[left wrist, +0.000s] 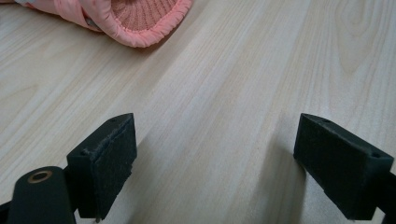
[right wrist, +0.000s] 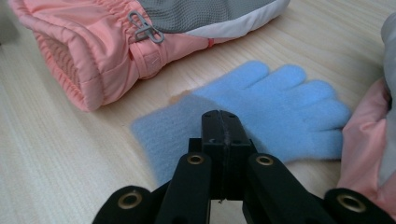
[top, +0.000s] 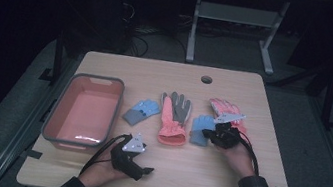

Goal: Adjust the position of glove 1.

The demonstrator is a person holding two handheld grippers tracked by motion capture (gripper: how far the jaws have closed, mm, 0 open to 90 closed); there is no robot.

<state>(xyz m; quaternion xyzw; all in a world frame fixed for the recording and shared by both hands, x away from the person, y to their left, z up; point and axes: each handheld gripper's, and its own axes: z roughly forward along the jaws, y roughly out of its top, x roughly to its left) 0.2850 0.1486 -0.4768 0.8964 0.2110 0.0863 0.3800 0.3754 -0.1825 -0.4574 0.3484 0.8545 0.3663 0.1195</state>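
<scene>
In the high view, the right hand-held gripper [top: 209,134] sits over the small light blue knitted glove [top: 200,129] near the middle of the pale wooden surface [top: 221,183] and hides part of it. Behind this hand-held gripper a pink padded glove [top: 225,109] is partly covered. A second light blue knitted glove [top: 142,110] lies beside the grey-rimmed pink plastic tub [top: 83,109]. The left hand-held gripper [top: 144,172] rests near the front edge.

In the left gripper view, its jaws stand wide apart with bare wood between them; the ribbed cuff of the pink and grey padded glove [left wrist: 140,18] is cut off at the top.

In the right gripper view, the jaws are pressed fully together above the blue glove [right wrist: 261,112]; whether they pinch its fabric I cannot tell.
</scene>
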